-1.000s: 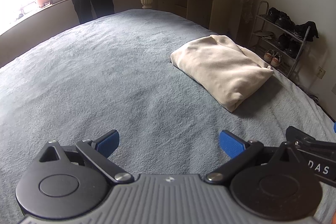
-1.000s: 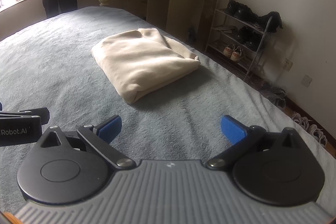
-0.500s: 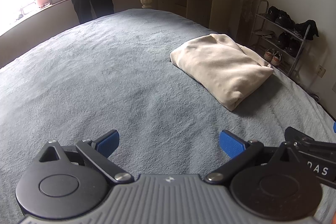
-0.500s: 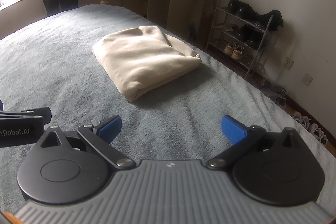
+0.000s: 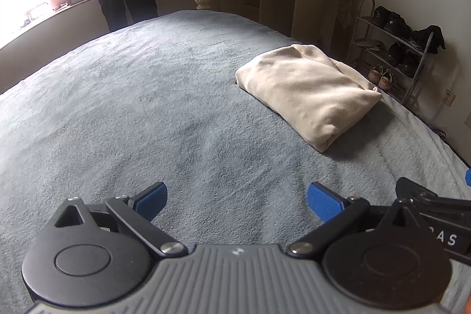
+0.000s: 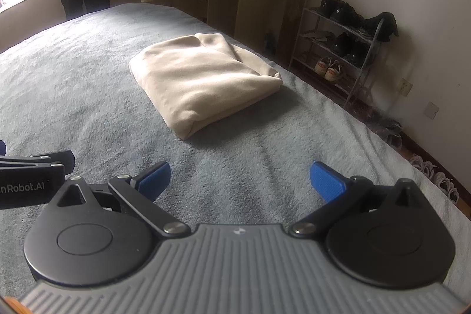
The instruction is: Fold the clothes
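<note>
Cream garment (image 6: pixel 203 81) folded, lying on bed (image 6: pixel 88 72) near its right edge, ahead of both claws. Left claw (image 5: pixel 237 200) and right claw (image 6: pixel 240 178) spread wide, empty, well apart from it. Risk: bumping or snagging the top layer, undoing the fold or nudging it off the edge.

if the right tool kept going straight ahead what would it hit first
Probably the folded cream garment lying on the grey bedspread; the right tool is open and holds nothing. Depth is uncertain.

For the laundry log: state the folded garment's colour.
Cream, plain, no pattern: the folded garment, clearest in the right wrist view.
</note>
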Action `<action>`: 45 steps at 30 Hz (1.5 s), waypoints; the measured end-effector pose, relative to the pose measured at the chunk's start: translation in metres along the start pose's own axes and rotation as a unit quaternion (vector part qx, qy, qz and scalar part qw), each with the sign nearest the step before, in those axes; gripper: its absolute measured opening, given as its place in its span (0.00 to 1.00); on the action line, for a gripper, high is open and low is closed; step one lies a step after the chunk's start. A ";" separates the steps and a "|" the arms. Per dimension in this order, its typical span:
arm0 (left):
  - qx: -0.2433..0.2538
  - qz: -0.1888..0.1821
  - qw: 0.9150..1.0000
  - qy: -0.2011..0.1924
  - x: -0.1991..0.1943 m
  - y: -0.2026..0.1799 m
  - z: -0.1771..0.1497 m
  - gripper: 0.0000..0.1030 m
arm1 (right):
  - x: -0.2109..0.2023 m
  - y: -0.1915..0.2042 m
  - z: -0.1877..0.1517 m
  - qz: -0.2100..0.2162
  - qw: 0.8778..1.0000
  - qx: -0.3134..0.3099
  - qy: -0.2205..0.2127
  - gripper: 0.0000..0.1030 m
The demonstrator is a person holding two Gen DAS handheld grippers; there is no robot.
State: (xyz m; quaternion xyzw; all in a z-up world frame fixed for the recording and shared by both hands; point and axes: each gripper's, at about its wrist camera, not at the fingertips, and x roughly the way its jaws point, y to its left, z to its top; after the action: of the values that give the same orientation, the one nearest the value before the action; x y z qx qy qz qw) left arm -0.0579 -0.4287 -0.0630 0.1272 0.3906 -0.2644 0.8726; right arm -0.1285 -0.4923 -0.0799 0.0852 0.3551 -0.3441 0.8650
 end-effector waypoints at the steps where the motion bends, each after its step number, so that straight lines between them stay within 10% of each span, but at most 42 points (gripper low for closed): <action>1: -0.001 0.000 1.000 0.000 0.000 0.000 0.000 0.99 | 0.000 0.000 0.000 0.000 1.000 0.001 0.000 0.99; 45: 0.003 0.007 1.000 0.003 -0.001 -0.002 0.000 0.99 | 0.001 -0.004 0.001 0.001 1.000 0.003 0.006 0.99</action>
State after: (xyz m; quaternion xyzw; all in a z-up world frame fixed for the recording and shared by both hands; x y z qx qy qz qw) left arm -0.0596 -0.4302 -0.0625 0.1329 0.3915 -0.2592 0.8729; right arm -0.1303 -0.4965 -0.0800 0.0899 0.3595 -0.3439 0.8628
